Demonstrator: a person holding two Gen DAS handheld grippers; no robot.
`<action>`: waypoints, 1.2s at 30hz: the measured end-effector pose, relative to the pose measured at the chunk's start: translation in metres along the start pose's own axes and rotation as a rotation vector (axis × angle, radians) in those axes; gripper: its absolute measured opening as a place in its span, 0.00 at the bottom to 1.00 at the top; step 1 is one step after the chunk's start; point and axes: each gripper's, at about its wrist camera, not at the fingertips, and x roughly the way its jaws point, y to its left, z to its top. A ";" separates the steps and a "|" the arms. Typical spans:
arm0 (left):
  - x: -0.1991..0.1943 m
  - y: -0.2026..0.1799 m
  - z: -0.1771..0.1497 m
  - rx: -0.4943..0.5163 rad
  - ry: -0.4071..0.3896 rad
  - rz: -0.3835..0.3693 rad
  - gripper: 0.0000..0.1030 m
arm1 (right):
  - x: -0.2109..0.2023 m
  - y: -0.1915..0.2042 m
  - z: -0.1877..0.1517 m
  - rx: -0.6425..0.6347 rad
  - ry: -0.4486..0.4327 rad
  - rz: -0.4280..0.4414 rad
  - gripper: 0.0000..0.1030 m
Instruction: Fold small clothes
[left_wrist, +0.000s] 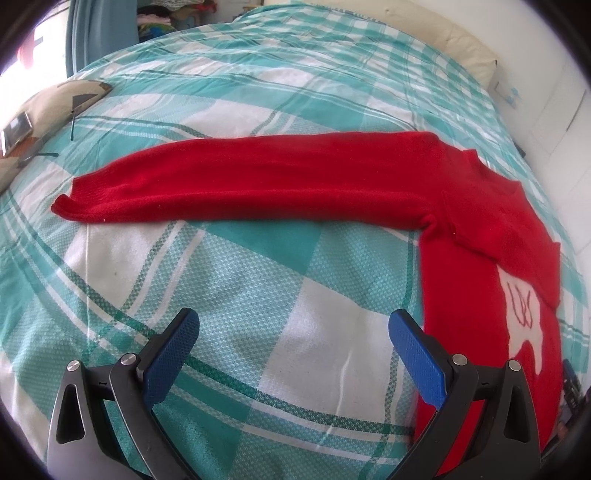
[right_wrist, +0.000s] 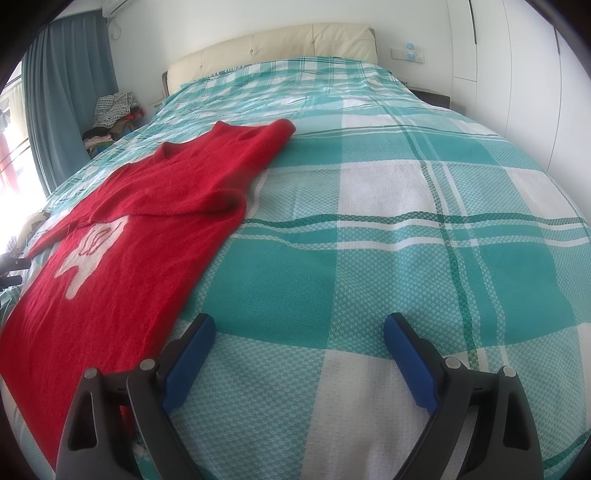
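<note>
A small red knit sweater (left_wrist: 476, 229) with a white animal patch lies flat on the bed. In the left wrist view one sleeve (left_wrist: 240, 184) stretches out to the left, and the other sleeve is folded over the chest. My left gripper (left_wrist: 293, 325) is open and empty, over the bedspread below the stretched sleeve and left of the body. In the right wrist view the sweater (right_wrist: 122, 240) lies at the left. My right gripper (right_wrist: 299, 328) is open and empty, just right of the sweater's hem.
The bed has a teal and white checked cover (right_wrist: 406, 221) and a cream headboard (right_wrist: 273, 48). A patterned cushion with a phone (left_wrist: 16, 131) on it lies at the left edge. A clothes pile (right_wrist: 110, 114) and curtains stand beside the bed.
</note>
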 end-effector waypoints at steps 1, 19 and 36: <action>-0.002 0.001 0.001 -0.004 0.002 -0.019 0.99 | 0.000 0.000 0.000 0.000 0.000 0.000 0.89; -0.002 0.218 0.082 -0.377 0.072 0.054 0.90 | 0.000 0.001 0.000 -0.005 0.003 -0.004 0.91; -0.078 0.072 0.152 -0.015 -0.096 -0.033 0.03 | 0.002 0.004 0.000 -0.019 0.011 -0.019 0.92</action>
